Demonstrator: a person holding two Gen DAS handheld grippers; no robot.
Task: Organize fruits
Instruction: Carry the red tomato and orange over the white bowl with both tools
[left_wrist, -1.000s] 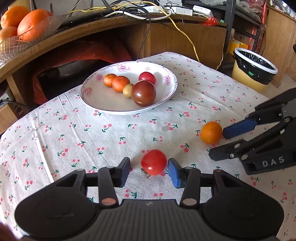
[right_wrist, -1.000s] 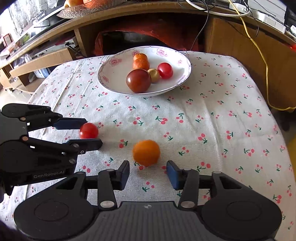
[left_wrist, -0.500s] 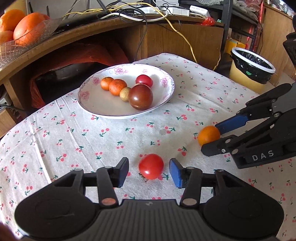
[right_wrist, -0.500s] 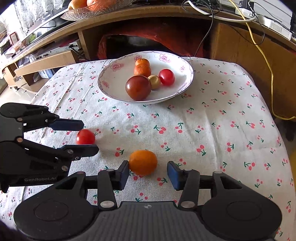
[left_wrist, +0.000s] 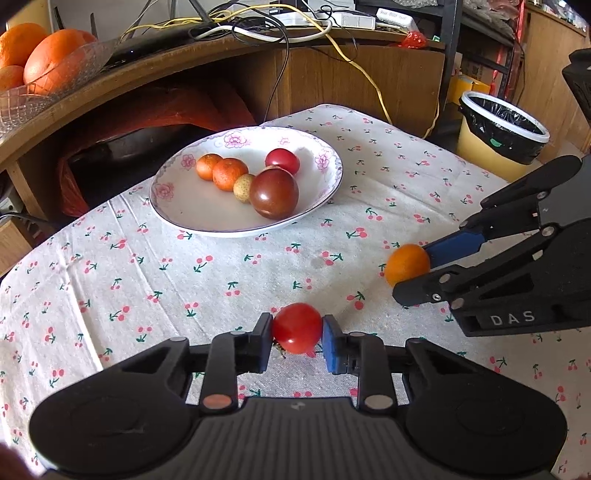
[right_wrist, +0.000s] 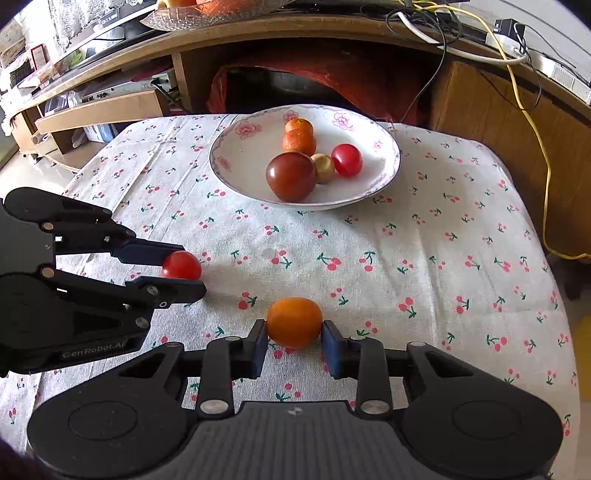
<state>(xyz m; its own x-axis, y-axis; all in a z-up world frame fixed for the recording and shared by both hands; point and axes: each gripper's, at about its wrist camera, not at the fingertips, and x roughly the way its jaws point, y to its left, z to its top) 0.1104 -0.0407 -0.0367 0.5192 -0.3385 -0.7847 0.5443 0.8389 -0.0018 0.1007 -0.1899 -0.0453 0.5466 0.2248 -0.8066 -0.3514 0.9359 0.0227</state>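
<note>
My left gripper (left_wrist: 297, 341) is shut on a small red tomato (left_wrist: 297, 328) resting on the cherry-print tablecloth. My right gripper (right_wrist: 293, 343) is shut on a small orange (right_wrist: 294, 322) on the cloth. Each shows in the other's view: the right gripper (left_wrist: 417, 269) with the orange (left_wrist: 406, 264), the left gripper (right_wrist: 181, 267) with the tomato (right_wrist: 181, 265). A white flowered plate (left_wrist: 192, 218) beyond holds two small oranges, a red tomato, a dark tomato (left_wrist: 274, 198) and a small yellow fruit.
A wooden desk edge (left_wrist: 147, 70) runs behind the table, with a glass bowl of large oranges (left_wrist: 44, 62) and cables on it. A yellow bin with a black liner (left_wrist: 498, 136) stands at the right. The plate (right_wrist: 236, 162) also shows in the right wrist view.
Both grippers have closed: the left on the red tomato, the right on the orange. Both have moved slightly forward around their fruit.
</note>
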